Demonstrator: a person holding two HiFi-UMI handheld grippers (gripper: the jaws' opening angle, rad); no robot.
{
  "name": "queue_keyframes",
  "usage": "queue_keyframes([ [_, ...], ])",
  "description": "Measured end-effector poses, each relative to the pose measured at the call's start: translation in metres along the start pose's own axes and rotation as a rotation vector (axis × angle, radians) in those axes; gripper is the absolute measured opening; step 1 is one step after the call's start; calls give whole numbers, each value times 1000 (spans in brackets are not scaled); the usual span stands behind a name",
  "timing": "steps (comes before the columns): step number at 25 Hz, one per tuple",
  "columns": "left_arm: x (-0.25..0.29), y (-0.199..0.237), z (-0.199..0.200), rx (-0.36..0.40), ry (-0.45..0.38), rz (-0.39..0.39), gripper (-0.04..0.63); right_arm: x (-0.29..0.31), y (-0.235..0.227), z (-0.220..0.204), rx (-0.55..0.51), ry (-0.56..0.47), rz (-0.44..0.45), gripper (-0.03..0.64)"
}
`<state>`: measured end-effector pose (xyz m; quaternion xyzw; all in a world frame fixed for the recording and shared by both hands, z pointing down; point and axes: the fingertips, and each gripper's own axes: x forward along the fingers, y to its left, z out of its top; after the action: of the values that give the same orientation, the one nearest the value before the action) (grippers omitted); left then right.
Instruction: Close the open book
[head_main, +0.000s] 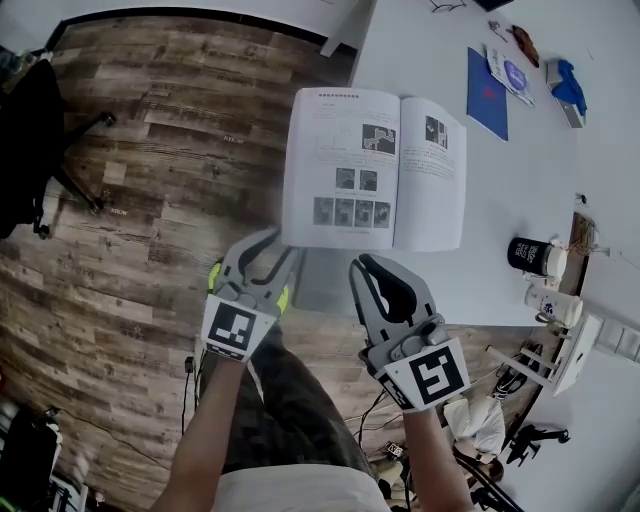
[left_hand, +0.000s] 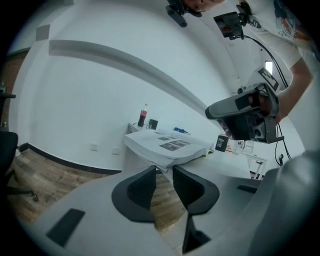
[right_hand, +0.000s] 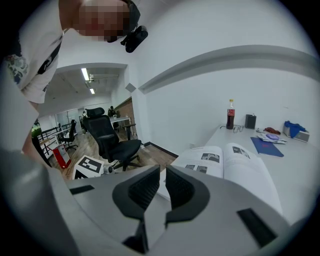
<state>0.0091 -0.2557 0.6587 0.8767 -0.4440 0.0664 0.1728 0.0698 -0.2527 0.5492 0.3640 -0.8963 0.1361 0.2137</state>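
The open book (head_main: 375, 165) lies face up on the white table (head_main: 520, 180), and its left half overhangs the table's left edge. My left gripper (head_main: 278, 240) is at the book's near left corner. In the left gripper view this gripper (left_hand: 164, 170) is open, with nothing in the gap and the book's page stack (left_hand: 167, 147) just beyond the tips. My right gripper (head_main: 360, 268) hovers off the near edge, under the book's middle. Its jaws (right_hand: 163, 170) stand only a slit apart and hold nothing, with the book (right_hand: 225, 160) ahead to the right.
A blue booklet (head_main: 487, 92) and a blue object (head_main: 568, 85) lie at the table's far side. A black cup (head_main: 528, 255) and a white cup (head_main: 550, 300) stand at the right. A bottle (right_hand: 230, 115) stands by the wall. A black office chair (right_hand: 112, 137) is on the wood floor.
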Motion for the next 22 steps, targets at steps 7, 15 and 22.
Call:
queue_keyframes([
  [7,-2,8,27,97,-93,5,72,-1,-4,4,21,-4,-15,31],
  [15,3,16,34,154,-145,-12,50,-5,-5,-5,32,6,-40,31],
  [22,9,8,55,151,-174,-90,11,-8,-12,-7,67,2,-67,31],
])
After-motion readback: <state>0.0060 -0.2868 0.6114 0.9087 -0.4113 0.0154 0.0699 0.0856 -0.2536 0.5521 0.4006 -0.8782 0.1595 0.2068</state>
